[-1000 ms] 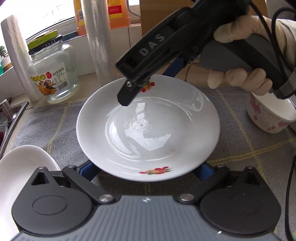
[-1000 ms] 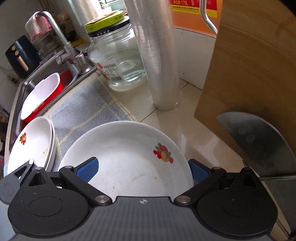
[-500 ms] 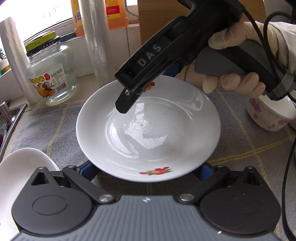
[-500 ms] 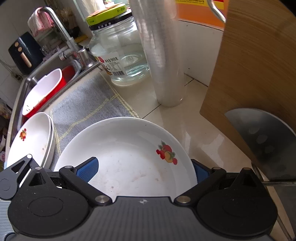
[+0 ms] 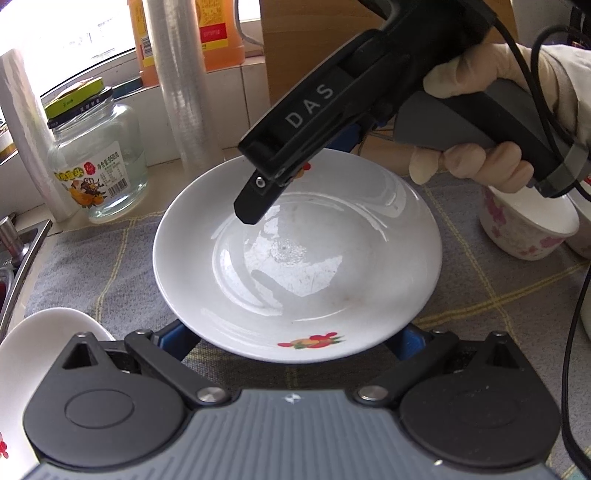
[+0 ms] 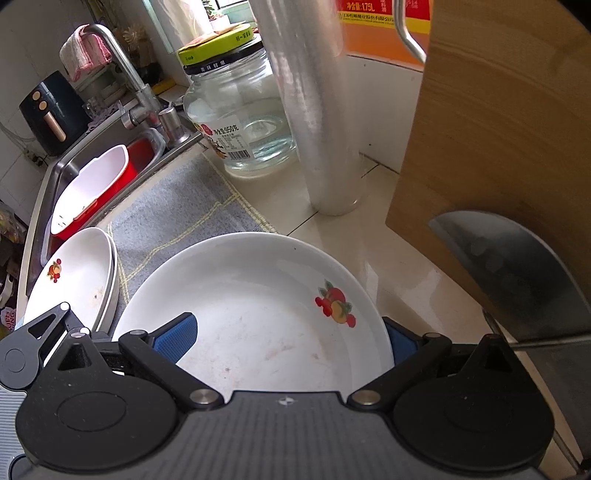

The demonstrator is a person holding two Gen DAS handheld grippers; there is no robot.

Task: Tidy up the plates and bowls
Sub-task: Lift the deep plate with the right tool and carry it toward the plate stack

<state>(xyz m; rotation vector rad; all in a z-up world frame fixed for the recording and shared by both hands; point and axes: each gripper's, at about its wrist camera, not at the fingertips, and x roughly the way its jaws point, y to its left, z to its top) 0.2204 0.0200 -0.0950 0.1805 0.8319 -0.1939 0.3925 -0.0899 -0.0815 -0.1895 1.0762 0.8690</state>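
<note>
— What's closest to you?

— The left gripper (image 5: 291,338), down low. Its blue fingers (image 5: 173,341) are spread wide, and the near rim of the white plate (image 5: 295,266) covers their tips. They are not pinching anything.

— And the plate itself?

— It's over the grey checked cloth (image 5: 92,258) on the counter, with fruit prints on its near and far rims. I can't tell whether it rests on the cloth or sits lifted off it.

— The other tool?

— The right gripper (image 6: 284,334) comes in from the far side, held by a gloved hand (image 5: 476,162). It's wide apart too. One blue pad (image 6: 173,339) lies over the inside of the plate, and the other is outside the rim. Nothing is clamped.

— Anything beside the plate?

— To the left there's a stack of matching plates (image 6: 74,280) at the edge of the cloth. To the right, a white bowl with pink flowers (image 5: 524,225) stands under the gloved hand.

— Further back?

— Behind the cloth stands a glass jar with a green lid (image 5: 96,162), upright on the bare counter. Just beside it is a tall roll of plastic wrap (image 5: 177,92). A wooden cutting board (image 6: 498,122) leans at the right, with a cleaver blade (image 6: 517,273) in front of it.

— And at the very back?

— There are orange bottles (image 5: 218,33) on the ledge. Off to the left are the sink (image 6: 40,206), with a red and white basin (image 6: 92,188) in it, and the tap (image 6: 122,62) with a rag draped over it.
</note>
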